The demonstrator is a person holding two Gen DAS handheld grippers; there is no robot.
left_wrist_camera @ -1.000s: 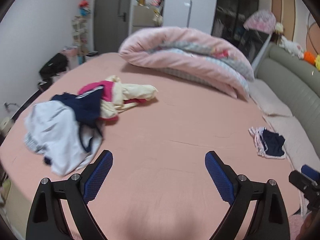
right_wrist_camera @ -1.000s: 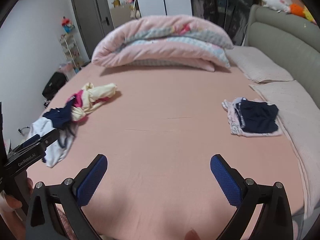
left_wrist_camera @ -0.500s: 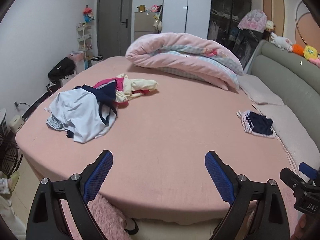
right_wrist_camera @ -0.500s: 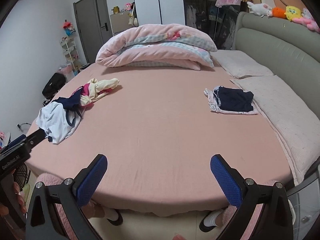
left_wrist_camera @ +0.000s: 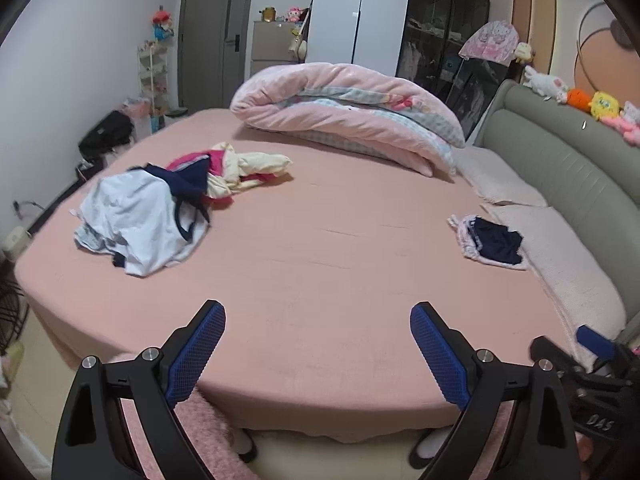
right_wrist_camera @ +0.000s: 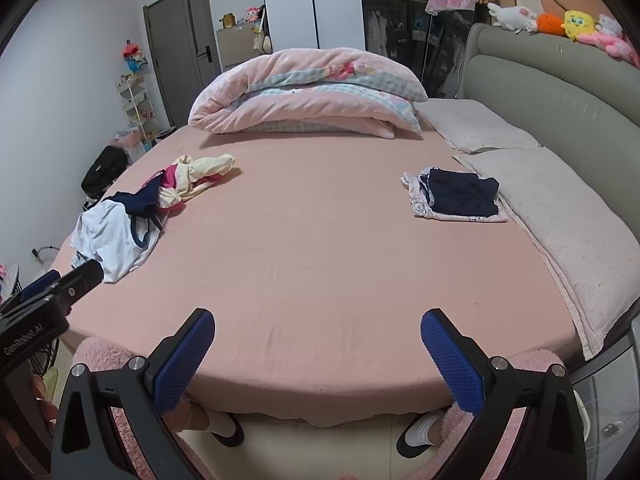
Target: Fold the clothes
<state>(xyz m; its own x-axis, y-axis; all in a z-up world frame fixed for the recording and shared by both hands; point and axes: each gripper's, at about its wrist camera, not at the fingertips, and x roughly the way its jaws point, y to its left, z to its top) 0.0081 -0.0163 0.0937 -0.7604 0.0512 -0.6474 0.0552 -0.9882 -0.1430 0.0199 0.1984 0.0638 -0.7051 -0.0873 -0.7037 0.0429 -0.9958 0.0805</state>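
Left gripper is held with jaws spread wide, nothing clamped between the blue pads; both fingers are seen level, pointing forward. Right gripper is held the same way: jaws fully apart, pads bare, fingers level. Each gripper is caught by the other's camera: the right one is seen at the lower right edge of the left wrist view, the left one at the lower left edge of the right wrist view, so the two are held side by side, apart. Two feet in white socks and dark shoes are seen below the right gripper.
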